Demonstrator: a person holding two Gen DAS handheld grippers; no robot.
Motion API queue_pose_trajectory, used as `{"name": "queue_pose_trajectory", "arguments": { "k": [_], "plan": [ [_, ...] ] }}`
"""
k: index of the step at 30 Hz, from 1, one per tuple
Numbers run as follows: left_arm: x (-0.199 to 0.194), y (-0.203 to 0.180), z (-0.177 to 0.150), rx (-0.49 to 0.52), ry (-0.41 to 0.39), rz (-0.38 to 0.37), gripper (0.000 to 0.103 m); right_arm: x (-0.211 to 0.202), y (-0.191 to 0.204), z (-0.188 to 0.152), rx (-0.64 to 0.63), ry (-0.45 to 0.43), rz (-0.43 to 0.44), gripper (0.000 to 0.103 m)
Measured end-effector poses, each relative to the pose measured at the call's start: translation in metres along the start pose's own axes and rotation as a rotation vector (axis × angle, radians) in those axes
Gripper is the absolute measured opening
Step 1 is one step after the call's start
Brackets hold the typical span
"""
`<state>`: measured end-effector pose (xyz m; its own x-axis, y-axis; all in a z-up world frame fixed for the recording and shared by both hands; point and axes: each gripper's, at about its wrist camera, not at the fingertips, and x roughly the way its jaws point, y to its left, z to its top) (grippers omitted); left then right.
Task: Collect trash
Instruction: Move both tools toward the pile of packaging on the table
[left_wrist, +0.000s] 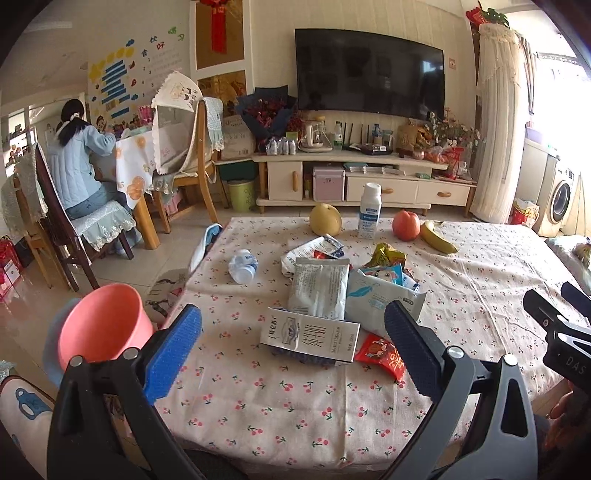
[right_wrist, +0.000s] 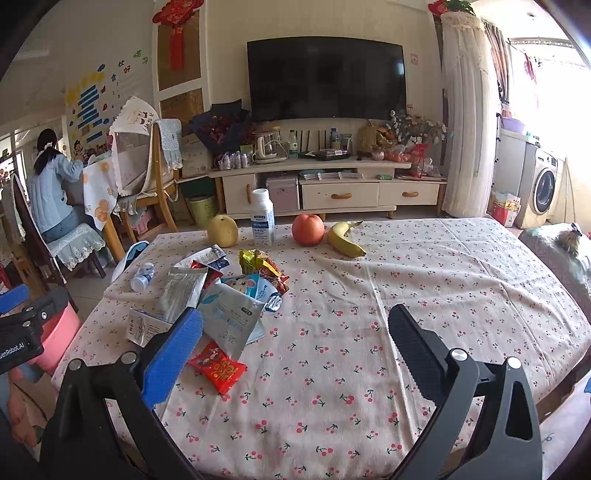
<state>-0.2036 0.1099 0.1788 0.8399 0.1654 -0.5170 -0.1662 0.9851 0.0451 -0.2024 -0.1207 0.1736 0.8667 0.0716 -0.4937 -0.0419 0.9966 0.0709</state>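
A heap of trash lies on the cherry-print tablecloth (left_wrist: 280, 417): a flattened milk carton (left_wrist: 309, 336), a grey foil pouch (left_wrist: 320, 288), a white-blue wipes pack (left_wrist: 380, 299), a red snack wrapper (left_wrist: 382, 354), a yellow wrapper (left_wrist: 388, 256) and a crushed plastic bottle (left_wrist: 242, 266). My left gripper (left_wrist: 291, 345) is open and empty, just above the carton. My right gripper (right_wrist: 295, 345) is open and empty over bare cloth, right of the red wrapper (right_wrist: 218, 367) and wipes pack (right_wrist: 229, 317). A pink bin (left_wrist: 103, 326) stands off the table's left edge.
A pear (left_wrist: 325, 219), an upright white bottle (left_wrist: 369, 212), an apple (left_wrist: 406, 225) and a banana (left_wrist: 437, 238) stand along the far edge. Beyond are a TV stand (left_wrist: 362, 177), chairs and a seated person (left_wrist: 79, 162). The right gripper shows in the left wrist view (left_wrist: 561, 328).
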Motion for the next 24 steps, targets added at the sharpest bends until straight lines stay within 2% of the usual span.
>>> {"name": "queue_pose_trajectory", "arguments": {
  "k": [8, 11, 24],
  "plan": [
    [-0.039, 0.023, 0.004, -0.022, -0.089, 0.038, 0.1, -0.045, 0.021, 0.004, -0.029, -0.103, -0.048, 0.099],
    [-0.049, 0.025, 0.005, -0.027, -0.113, 0.046, 0.1, -0.056, 0.025, 0.004, -0.023, -0.128, -0.028, 0.099],
    [-0.058, 0.029, 0.003, -0.032, -0.141, 0.06, 0.1, -0.072, 0.029, 0.006, -0.034, -0.17, -0.037, 0.099]
  ]
}}
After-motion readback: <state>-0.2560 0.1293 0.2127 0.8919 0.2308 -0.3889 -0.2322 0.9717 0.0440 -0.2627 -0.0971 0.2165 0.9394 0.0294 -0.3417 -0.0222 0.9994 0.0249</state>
